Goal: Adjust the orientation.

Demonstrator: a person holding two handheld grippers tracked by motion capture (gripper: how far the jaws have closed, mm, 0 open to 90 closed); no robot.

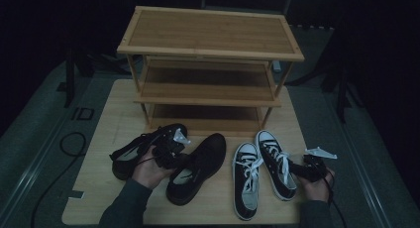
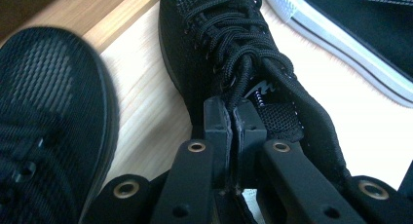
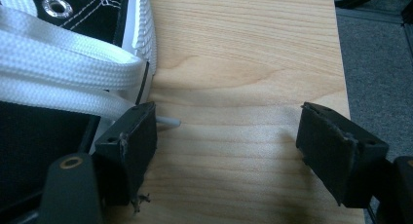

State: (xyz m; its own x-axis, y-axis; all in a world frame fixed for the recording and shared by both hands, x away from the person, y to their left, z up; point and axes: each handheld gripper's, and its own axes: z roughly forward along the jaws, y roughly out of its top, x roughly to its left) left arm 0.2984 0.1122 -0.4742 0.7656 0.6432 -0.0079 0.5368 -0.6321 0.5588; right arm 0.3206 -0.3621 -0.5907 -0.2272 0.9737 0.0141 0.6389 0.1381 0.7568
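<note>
Looking down at a pale wooden table (image 1: 114, 134) with a three-shelf bamboo shoe rack (image 1: 210, 32) parked at the far side. Counting four shoes in front of it: a black pair to the left and a black-and-white pair to the right.

Starting with the left gripper (image 1: 168, 153): sitting low between the two black shoes, right over the opening of the black mesh sneaker (image 1: 203, 158) on the inner side. Seen from the left gripper view, closed down to a sliver (image 2: 235, 107) just below the knot of the black laces (image 2: 234, 48). Seems to be pinching the collar edge of that sneaker (image 2: 219, 34) beside the tongue, though honestly hard to make out with black pads on black mesh. Also spotting the other black sneaker (image 1: 133, 156) just beside it, toe big and close at the left of the left gripper view (image 2: 48, 112), angled away from its mate.

Over to the right gripper (image 1: 299, 169): held low at the outer side of the right canvas sneaker (image 1: 275, 163), near the table's right edge. Spread wide in the right gripper view (image 3: 226, 112), gripping nothing, with bare tabletop (image 3: 243, 63) between the pads. Left pad just beside the sneaker's white rubber sidewall (image 3: 141, 34), with flat white laces (image 3: 63, 73) draped above it and a lace tip (image 3: 170, 121) poking out past it.

Lastly, the second canvas sneaker (image 1: 246, 183): lying flat, toe toward the rack, between its mate and the mesh sneaker.
</note>
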